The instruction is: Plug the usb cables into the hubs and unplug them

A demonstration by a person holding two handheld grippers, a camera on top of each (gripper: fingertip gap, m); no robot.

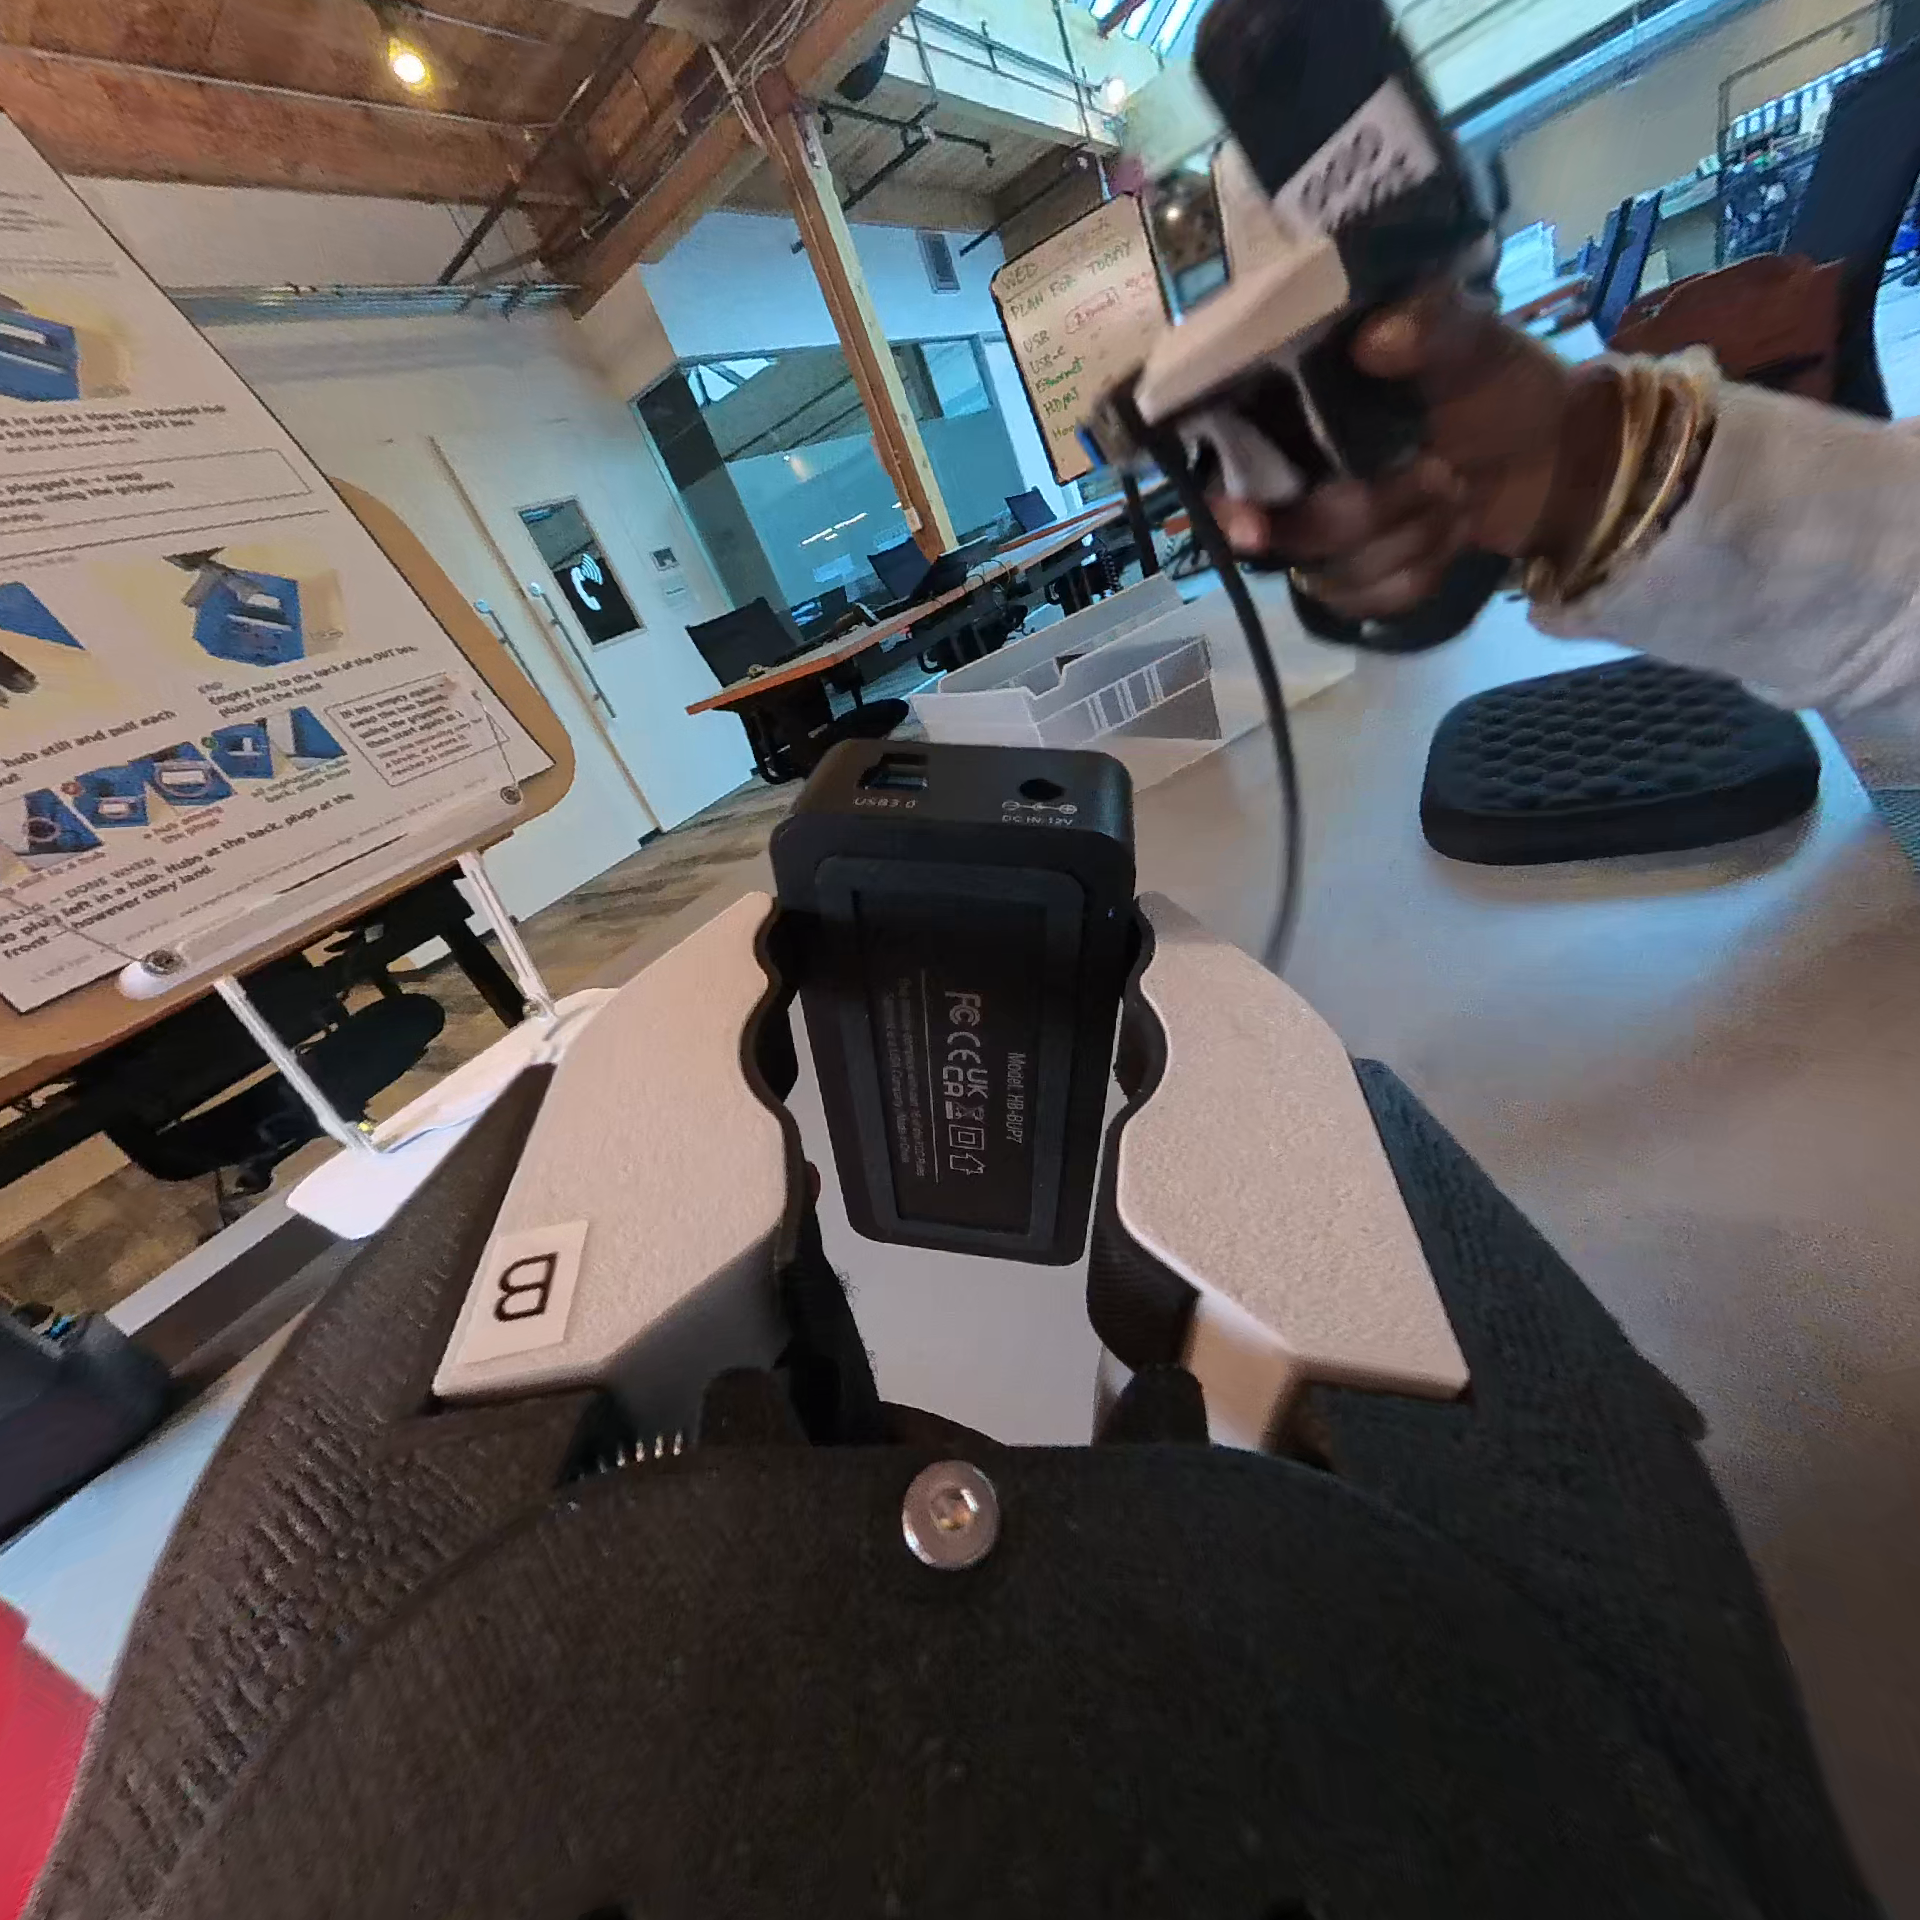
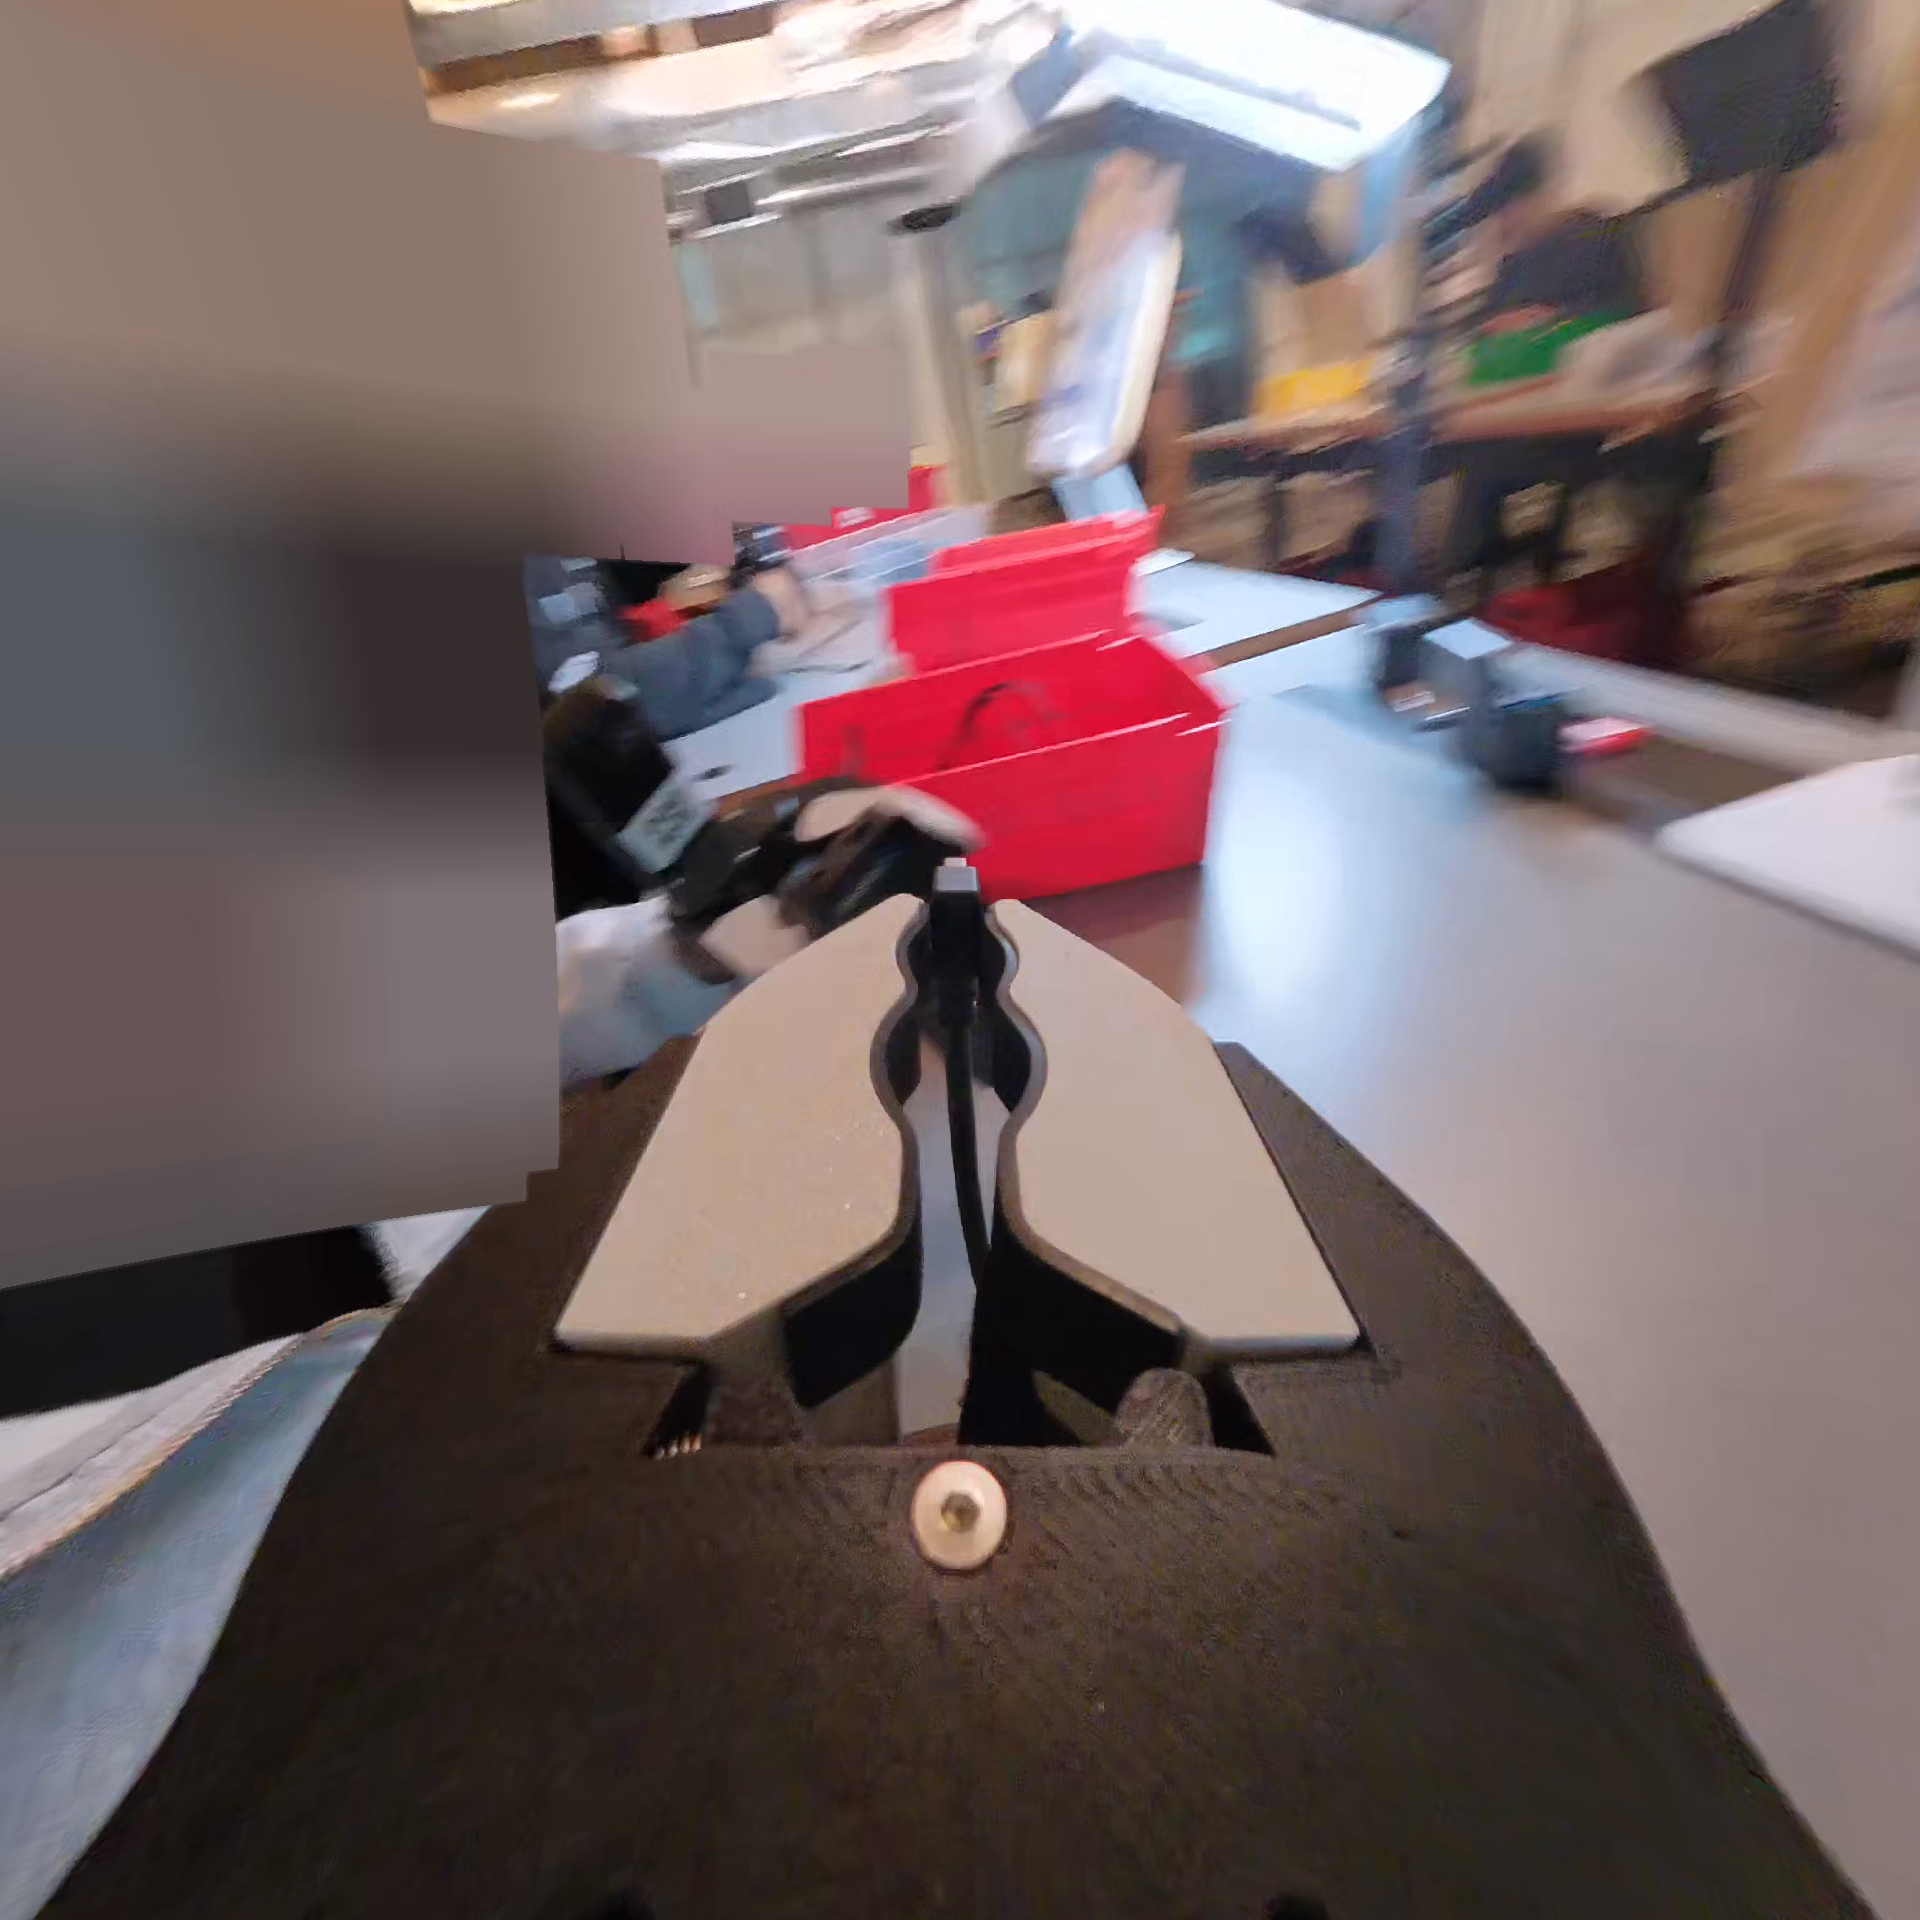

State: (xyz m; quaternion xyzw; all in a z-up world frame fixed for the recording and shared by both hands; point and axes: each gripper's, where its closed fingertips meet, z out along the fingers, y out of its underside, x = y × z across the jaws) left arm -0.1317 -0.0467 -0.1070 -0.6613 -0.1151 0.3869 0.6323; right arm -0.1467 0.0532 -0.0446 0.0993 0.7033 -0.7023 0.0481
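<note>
grey fingers of the left gripper are closed against the two long sides of a black rectangular usb hub, which is held off the table with its printed underside toward the camera and its port end pointing away. only the left wrist view shows that far end, with one usb socket and a round power socket side by side. the same view shows the right gripper from outside, blurred, raised above and to the right of the hub in a person's hand with gold bangles, a thin black cable hanging from it toward the grey table. a white slotted tray and a black honeycomb-textured pad lie farther off on that table.

the right wrist view alone shows how the cable is held: the right gripper's fingers are nearly closed, pinching the black plug body so that its small metal tip juts out just past the fingertips, the cord running back between the fingers. beyond it, blurred, the left gripper appears near a red plastic divided bin. the plug is apart from the hub.
</note>
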